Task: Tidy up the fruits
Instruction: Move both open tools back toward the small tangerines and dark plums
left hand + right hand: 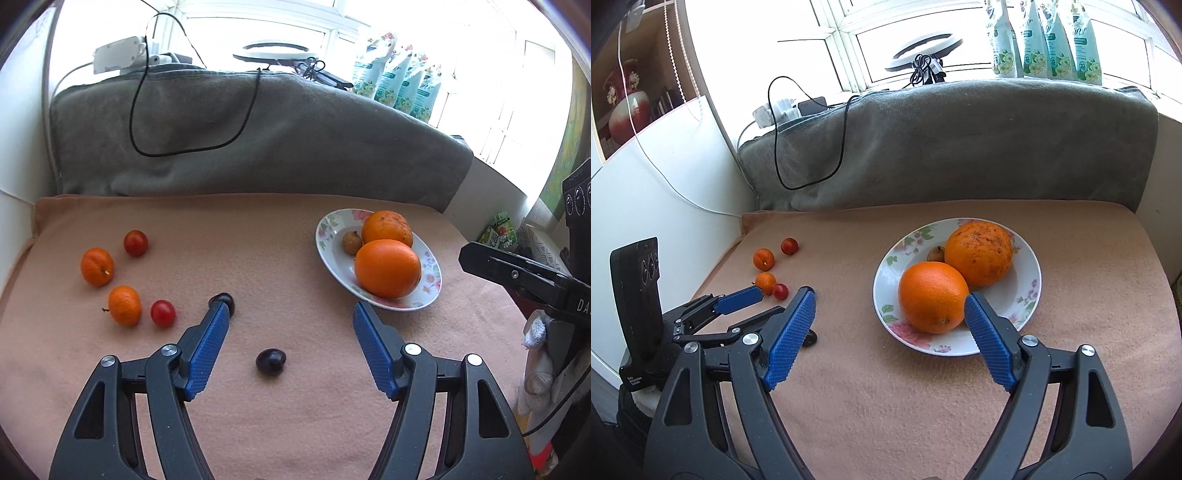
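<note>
A floral plate point(328, 236) point(1030, 291) on the pink cloth holds two big oranges point(388, 268) point(932, 297) and a small brown fruit point(351, 242). To the left lie two small oranges point(97, 266) point(764, 259), two red cherry tomatoes point(163, 313) point(789, 246) and two dark plums, one point(271, 362) between my left gripper's fingers, the other point(226, 300) partly hidden behind the left fingertip. My left gripper point(291, 314) is open and empty above the cloth. My right gripper point(890, 295) is open and empty, hovering over the near orange.
A grey blanket point(258, 140) point(942, 140) with a black cable point(243, 122) backs the cloth. Bottles point(399, 81) and a ring light point(923, 48) stand on the windowsill. A white wall point(665, 173) lies left.
</note>
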A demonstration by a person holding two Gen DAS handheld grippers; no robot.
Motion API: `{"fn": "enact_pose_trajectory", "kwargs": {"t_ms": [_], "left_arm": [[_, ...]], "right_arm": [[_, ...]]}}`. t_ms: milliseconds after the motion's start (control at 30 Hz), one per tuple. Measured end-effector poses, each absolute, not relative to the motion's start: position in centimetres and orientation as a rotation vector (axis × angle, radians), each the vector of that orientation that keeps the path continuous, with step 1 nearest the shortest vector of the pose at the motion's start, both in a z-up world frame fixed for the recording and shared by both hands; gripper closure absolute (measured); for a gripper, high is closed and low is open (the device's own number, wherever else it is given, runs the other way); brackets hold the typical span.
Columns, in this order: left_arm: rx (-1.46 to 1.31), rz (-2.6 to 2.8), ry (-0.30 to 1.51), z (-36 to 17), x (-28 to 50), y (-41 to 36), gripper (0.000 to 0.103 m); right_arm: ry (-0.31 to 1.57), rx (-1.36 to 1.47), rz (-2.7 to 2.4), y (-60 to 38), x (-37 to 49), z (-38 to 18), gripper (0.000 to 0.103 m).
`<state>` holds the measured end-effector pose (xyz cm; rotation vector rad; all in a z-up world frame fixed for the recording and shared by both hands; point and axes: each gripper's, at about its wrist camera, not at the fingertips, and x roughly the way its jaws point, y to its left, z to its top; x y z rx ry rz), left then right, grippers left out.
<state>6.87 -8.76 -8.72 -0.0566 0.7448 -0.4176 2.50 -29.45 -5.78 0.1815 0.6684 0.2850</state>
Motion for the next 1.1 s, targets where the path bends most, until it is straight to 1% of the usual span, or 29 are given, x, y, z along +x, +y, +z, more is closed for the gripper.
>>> {"fn": "enact_pose_trajectory", "kwargs": {"t_ms": [267,533,967,1000,1067,1100], "left_arm": [[-0.102,-0.307,0.744,-9.2,6.1,-3.6,0.033],[-0.146,-0.205,0.743,-9.5,5.4,1.0,0.033],[-0.189,-0.176,0.743,-10.3,5.4,3.9,0.034],[-0.195,-0.180,0.744,-10.4,5.5,4.1,0.034],[-0.212,-0.184,0.749,-10.6,5.8,4.5,0.034],[-0.221,-0.188,0.751,-10.7,6.0,4.6,0.036]], "right_arm": [[0.650,0.106,0.322,-26.9,1.3,-6.0,0.018],[0.689,0.100,0.367,-24.9,1.3,-6.9,0.018],[0.736,0.074,0.399,-21.5,1.2,-8.3,0.018],[0.741,0.073,0.402,-21.3,1.3,-8.4,0.018],[0.750,0.069,0.405,-20.8,1.5,-8.7,0.023],[0.755,0.068,0.406,-20.7,1.6,-8.8,0.024]]}}
